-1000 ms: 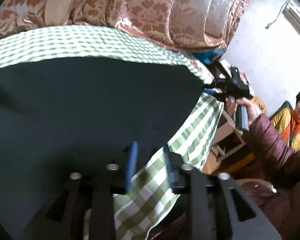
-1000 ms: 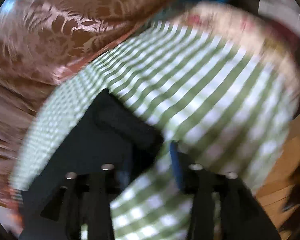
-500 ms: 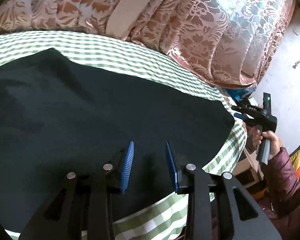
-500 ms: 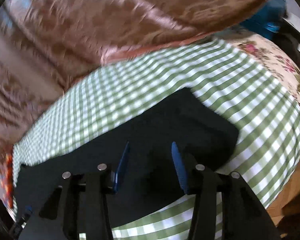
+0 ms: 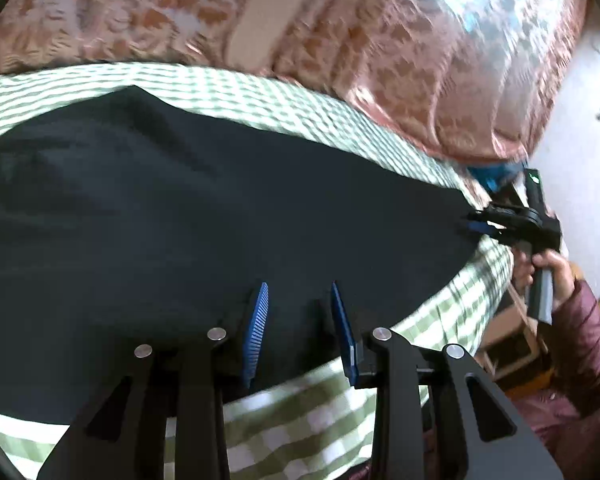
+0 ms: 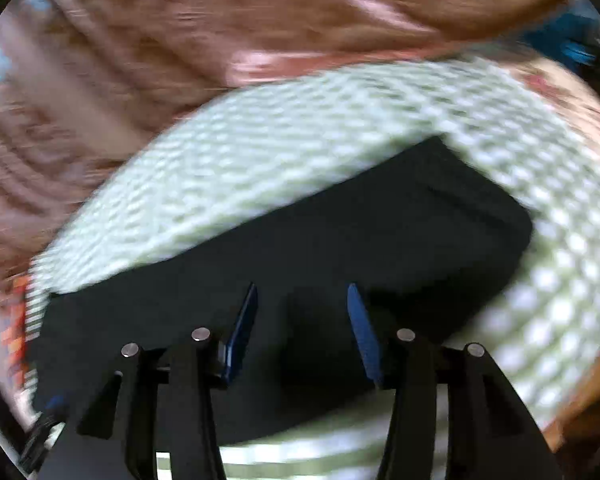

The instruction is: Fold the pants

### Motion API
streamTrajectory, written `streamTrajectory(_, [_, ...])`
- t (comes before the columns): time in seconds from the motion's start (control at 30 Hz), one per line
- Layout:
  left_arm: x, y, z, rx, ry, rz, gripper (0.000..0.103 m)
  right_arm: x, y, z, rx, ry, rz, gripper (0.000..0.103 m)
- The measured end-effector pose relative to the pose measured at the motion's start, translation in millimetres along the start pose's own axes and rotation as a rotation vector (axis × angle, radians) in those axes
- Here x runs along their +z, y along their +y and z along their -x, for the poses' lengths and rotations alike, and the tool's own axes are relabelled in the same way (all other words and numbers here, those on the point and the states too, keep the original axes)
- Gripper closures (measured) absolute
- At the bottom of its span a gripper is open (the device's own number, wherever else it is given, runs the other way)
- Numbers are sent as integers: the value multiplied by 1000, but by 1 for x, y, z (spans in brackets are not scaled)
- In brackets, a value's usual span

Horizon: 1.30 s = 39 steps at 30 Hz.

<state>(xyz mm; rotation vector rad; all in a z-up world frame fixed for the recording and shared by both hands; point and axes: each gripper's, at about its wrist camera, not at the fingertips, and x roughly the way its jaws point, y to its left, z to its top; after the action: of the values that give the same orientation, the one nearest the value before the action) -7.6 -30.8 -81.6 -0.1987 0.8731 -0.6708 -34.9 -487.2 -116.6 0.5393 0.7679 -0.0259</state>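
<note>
Now that we have let go of the cloth we were gripping a second ago, the pants (image 5: pixel 204 216) lie spread dark and flat on the green checked cloth (image 5: pixel 284 436), so the laying-out looks done and a fold can begin. Our left tongs (image 5: pixel 298 320) hang over the near hem with the blue pads parted and nothing between them. The right tongs (image 6: pixel 302 320) are likewise parted and empty above the narrow end; that view is blurred. Checked cloth shows free past the far edge up to the brown curtain (image 5: pixel 400 60). The table edge falls away close beside the right tongs (image 5: pixel 476 226), leaving little room there.
</note>
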Motion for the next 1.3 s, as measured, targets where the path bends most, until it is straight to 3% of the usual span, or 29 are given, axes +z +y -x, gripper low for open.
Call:
streamTrajectory(0.03, [3, 6, 5, 20, -17, 13, 72, 3, 22, -7, 126, 35, 35, 51])
streamTrajectory(0.13, [8, 22, 16, 104, -55, 18, 72, 1, 80, -35, 361, 162, 127, 43])
streamTrajectory(0.2, [12, 31, 20, 140, -70, 31, 72, -3, 132, -63, 522, 280, 189, 43])
streamTrajectory(0.3, [14, 44, 25, 200, -81, 41, 72, -8, 202, -95, 672, 394, 253, 43])
streamTrajectory(0.4, [13, 54, 28, 233, -74, 51, 72, -3, 256, -123, 741, 461, 294, 43])
streamTrajectory(0.5, [9, 59, 32, 241, -71, 56, 72, 1, 303, -153, 762, 519, 321, 46])
streamTrajectory(0.6, [6, 64, 33, 231, -68, 73, 72, 5, 334, -186, 711, 565, 364, 49])
streamTrajectory(0.67, [2, 68, 34, 210, -71, 91, 72, 3, 347, -207, 686, 611, 388, 60])
streamTrajectory(0.8, [-2, 72, 35, 188, -72, 106, 72, -3, 356, -223, 676, 666, 458, 62])
streamTrajectory(0.9, [-4, 71, 37, 180, -68, 97, 72, -6, 360, -229, 727, 698, 464, 61])
streamTrajectory(0.93, [-5, 72, 38, 177, -67, 96, 72, -6, 364, -231, 736, 700, 460, 62])
streamTrajectory(1.0, [-5, 73, 38, 174, -66, 103, 72, -7, 371, -230, 722, 670, 476, 85])
streamTrajectory(1.03, [-5, 73, 38, 175, -66, 103, 72, -5, 374, -224, 695, 599, 512, 97])
streamTrajectory(1.1, [-6, 74, 37, 181, -62, 105, 72, 5, 372, -224, 688, 545, 489, 98])
streamTrajectory(1.23, [-6, 78, 34, 174, -49, 129, 72, -7, 372, -255, 531, 533, 548, 99])
streamTrajectory(1.3, [-3, 78, 35, 179, -35, 135, 72, -8, 371, -258, 543, 532, 537, 95])
